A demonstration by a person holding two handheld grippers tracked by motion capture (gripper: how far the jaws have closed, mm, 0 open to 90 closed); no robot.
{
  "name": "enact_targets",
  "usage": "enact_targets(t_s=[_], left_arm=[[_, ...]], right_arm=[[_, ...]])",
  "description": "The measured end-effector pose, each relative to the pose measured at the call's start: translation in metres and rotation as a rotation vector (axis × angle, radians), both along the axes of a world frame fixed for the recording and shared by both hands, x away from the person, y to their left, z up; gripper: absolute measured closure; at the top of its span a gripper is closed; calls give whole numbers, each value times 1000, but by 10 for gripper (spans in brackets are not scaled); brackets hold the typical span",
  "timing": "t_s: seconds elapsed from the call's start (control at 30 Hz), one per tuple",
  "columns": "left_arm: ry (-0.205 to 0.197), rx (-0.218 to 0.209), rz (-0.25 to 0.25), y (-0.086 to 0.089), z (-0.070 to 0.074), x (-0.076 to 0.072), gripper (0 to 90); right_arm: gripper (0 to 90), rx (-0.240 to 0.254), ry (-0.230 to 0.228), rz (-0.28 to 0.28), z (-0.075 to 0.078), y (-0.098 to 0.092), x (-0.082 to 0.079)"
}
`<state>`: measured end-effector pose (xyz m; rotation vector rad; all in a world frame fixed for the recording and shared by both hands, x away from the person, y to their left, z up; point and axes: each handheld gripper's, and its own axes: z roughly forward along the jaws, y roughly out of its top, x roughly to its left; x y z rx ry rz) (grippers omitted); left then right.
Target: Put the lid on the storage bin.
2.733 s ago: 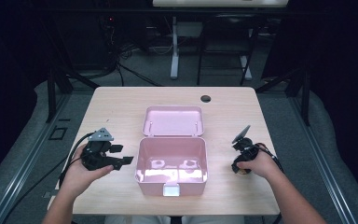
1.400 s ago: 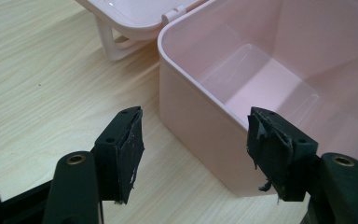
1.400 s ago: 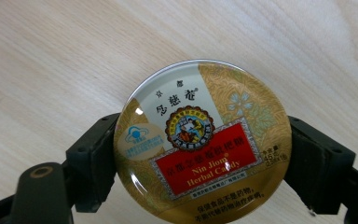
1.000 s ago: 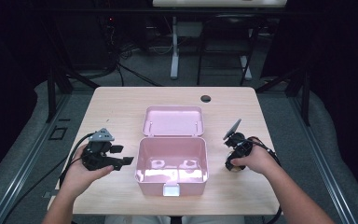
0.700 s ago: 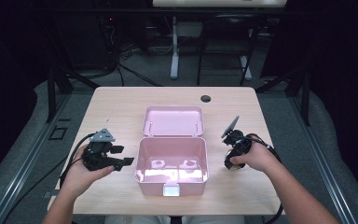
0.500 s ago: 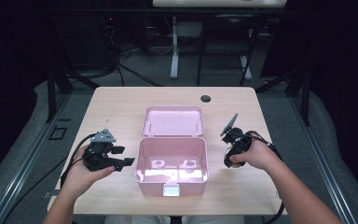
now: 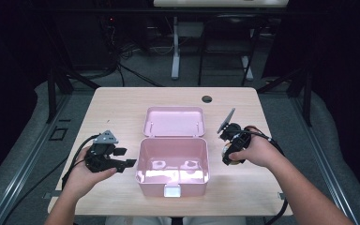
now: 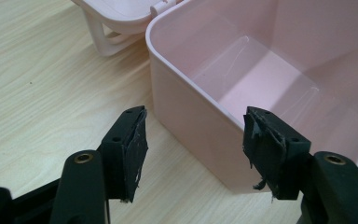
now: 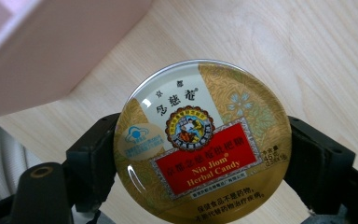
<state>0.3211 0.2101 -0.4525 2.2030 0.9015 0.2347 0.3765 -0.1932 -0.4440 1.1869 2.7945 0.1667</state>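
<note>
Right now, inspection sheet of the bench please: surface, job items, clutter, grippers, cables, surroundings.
Surface: light wood table, bare around the work.
Job's things: pink box open and empty, its lid laid back behind it; round candy tin, label up.
Clutter: small dark round spot near the far edge.
Grippers: left gripper open beside the box wall, nothing between the jaws; right gripper shut on the tin.
Cables: black cable trailing from the left gripper.
Surroundings: dark room, stand legs and floor cables behind the table.
</note>
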Motion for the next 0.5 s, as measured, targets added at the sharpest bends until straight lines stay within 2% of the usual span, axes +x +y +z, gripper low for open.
enact_targets(t_s=[0.2, 0.5], left_arm=[[4, 2, -3, 0, 0, 0, 394], [1, -2, 4, 2, -1, 1, 394]], right_arm=[[198, 3, -14, 31, 13, 7, -2], [198, 1, -9, 137, 24, 13, -4]])
